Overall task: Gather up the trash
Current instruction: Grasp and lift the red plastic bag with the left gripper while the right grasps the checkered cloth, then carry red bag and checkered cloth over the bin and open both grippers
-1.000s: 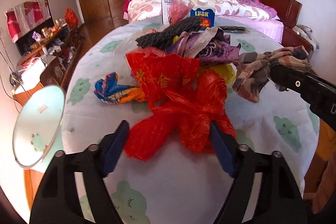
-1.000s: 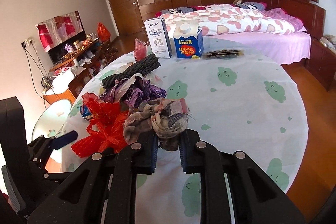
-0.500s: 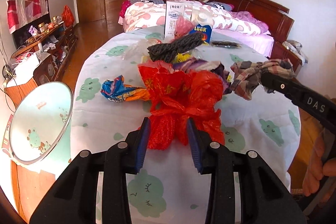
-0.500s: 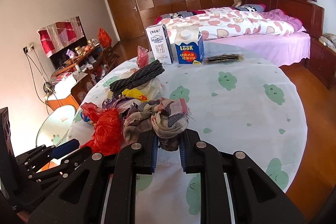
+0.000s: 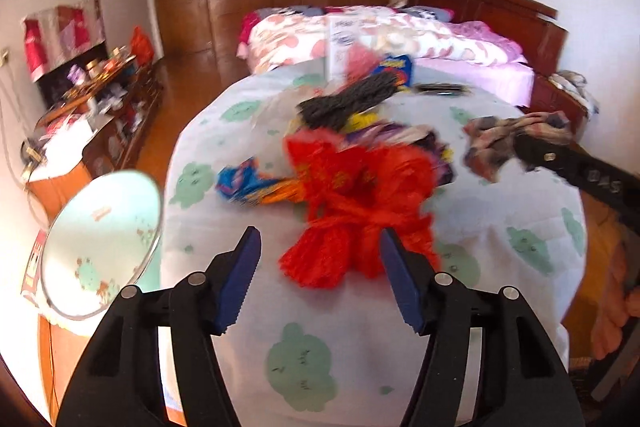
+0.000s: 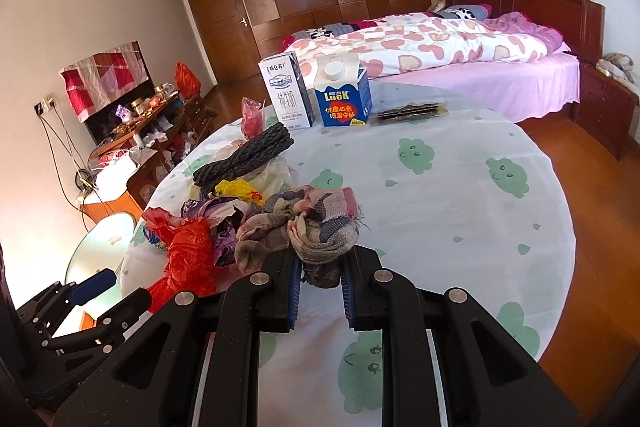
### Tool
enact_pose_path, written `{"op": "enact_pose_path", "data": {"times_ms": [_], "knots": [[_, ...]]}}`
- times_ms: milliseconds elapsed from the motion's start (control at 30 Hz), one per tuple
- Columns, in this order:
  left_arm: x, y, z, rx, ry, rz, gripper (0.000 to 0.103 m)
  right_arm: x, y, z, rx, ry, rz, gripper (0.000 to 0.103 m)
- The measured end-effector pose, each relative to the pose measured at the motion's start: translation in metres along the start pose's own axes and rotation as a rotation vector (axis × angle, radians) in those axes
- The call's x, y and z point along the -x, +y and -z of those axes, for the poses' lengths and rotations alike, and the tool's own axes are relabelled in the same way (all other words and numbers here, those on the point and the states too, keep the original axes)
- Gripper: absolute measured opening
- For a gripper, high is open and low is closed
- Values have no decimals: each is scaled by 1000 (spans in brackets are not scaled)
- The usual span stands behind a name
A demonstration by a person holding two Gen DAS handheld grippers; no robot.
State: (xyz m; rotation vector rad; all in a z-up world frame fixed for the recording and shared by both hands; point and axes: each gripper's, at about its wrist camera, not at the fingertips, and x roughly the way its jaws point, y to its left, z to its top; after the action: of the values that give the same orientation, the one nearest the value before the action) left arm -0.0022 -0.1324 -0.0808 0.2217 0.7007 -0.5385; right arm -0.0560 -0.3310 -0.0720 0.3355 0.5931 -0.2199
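A crumpled red plastic bag lies on the round table's cartoon-print cloth. Its near end reaches in between the fingers of my left gripper, whose jaws are opening, and the blue pads stand clear of it. The same bag shows at the left of the right wrist view, with the left gripper below it. My right gripper is shut on a bunched plaid cloth held just above the table. In the left wrist view that cloth hangs at the right.
Behind the bag is a heap: a blue-orange wrapper, a purple bag and a dark rope bundle. A white milk carton, a blue carton and a flat black packet stand at the far edge. A round glass table is at the left.
The left gripper closed on the red bag's near end, drew it slightly nearer, then opened off it. The right gripper kept its hold on the cloth and stayed put.
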Motion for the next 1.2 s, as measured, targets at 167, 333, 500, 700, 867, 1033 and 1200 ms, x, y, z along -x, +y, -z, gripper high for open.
{"op": "enact_pose_path", "data": {"times_ms": [167, 333, 500, 700, 867, 1033, 1200], "knots": [[-20, -28, -5, -42, 59, 82, 61, 1, -3, -2, -15, -4, 12, 18], [-42, -30, 0, -15, 120, 81, 33, 4, 0, -2, -2, -22, 15, 18], [-15, -23, -6, -22, 20, 78, 26, 10, 6, -1, 25, -68, 37, 18], [23, -1, -14, 19, -102, 38, 26, 20, 17, 1, 46, -140, 54, 18], [34, 33, -14, 97, -121, -71, 27, 22, 39, 5, 105, -161, 47, 18], [40, 74, -4, 183, -106, -171, 27, 21, 72, 8, 182, -170, -9, 18], [39, 111, 3, 262, -87, -229, 27, 15, 105, 7, 249, -178, -51, 18]]}}
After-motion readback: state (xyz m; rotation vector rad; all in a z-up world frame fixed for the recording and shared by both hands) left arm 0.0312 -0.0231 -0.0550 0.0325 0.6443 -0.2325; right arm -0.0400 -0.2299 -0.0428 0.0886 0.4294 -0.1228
